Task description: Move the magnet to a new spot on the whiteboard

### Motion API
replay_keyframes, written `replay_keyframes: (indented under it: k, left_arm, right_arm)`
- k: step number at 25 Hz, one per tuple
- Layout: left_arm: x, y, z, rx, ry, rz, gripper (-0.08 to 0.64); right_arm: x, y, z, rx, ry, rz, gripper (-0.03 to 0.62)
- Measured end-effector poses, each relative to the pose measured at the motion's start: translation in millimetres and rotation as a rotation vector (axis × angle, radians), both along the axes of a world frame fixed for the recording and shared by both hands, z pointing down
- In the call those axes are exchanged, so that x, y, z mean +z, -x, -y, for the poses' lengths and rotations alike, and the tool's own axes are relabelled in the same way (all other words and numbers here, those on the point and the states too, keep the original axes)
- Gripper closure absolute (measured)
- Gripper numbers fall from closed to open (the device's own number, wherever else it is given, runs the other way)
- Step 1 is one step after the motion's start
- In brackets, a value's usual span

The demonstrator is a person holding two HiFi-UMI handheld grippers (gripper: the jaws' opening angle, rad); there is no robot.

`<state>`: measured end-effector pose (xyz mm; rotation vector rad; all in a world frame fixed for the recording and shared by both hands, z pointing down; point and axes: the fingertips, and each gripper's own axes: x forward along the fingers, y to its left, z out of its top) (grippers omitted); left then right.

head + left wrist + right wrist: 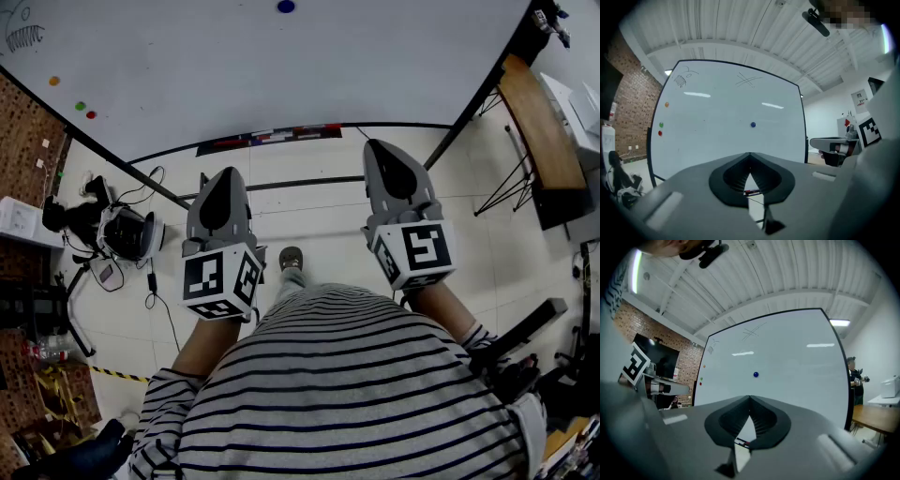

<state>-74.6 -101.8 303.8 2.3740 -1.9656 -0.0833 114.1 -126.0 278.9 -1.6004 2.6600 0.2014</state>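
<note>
A small blue magnet (286, 6) (753, 124) (755, 375) sticks near the middle of the large whiteboard (234, 66) (722, 131) (787, 362) ahead of me. Both grippers hang in the air well short of the board, side by side, pointing at it. The left gripper (223, 176) (750, 153) is shut, its tips meeting with nothing between them. The right gripper (382, 146) (750, 397) is shut and empty too. The magnet shows above the jaw tips in both gripper views.
Orange (54, 81), green (80, 106) and red (91, 114) magnets sit at the board's left edge. A pen rail (272, 137) runs under the board. A wooden table (532, 127) stands to the right, camera gear and cables (112, 232) lie on the floor left, beside a brick wall (19, 141).
</note>
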Motion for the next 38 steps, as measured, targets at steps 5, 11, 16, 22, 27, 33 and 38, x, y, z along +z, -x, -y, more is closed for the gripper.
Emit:
replay_keyframes:
  k: [5, 11, 16, 22, 27, 33, 38]
  left_arm:
    - [-8.9, 22.5, 45.1, 0.053, -0.005, -0.021, 0.545]
    - [-31.8, 53.5, 103.8, 0.116, -0.047, -0.049, 0.545]
    - [-38.3, 69.0, 137.3, 0.165, -0.056, -0.058, 0.545]
    - [-36.1, 86.1, 162.2, 0.186, -0.050, -0.067, 0.545]
    - [-32.1, 96.6, 178.8, 0.179, -0.034, -0.066, 0.545]
    - [-33.8, 103.8, 178.7, 0.167, -0.047, -0.079, 0.545]
    - [-32.1, 104.9, 177.6, 0.162, -0.038, -0.091, 0.545]
  right_arm:
    - [-18.6, 39.9, 45.8, -0.013, -0.049, -0.051, 0.591]
    - [-47.1, 86.9, 121.5, 0.038, -0.134, -0.143, 0.591]
    - [-61.6, 111.1, 177.6, 0.112, -0.168, -0.211, 0.515]
    - [-66.6, 117.9, 228.5, 0.225, -0.195, -0.274, 0.461]
    - [-67.0, 126.9, 250.7, 0.226, -0.204, -0.263, 0.451]
    - [-72.8, 125.2, 246.5, 0.281, -0.241, -0.270, 0.463]
    - [-75.6, 124.4, 242.3, 0.296, -0.247, -0.254, 0.467]
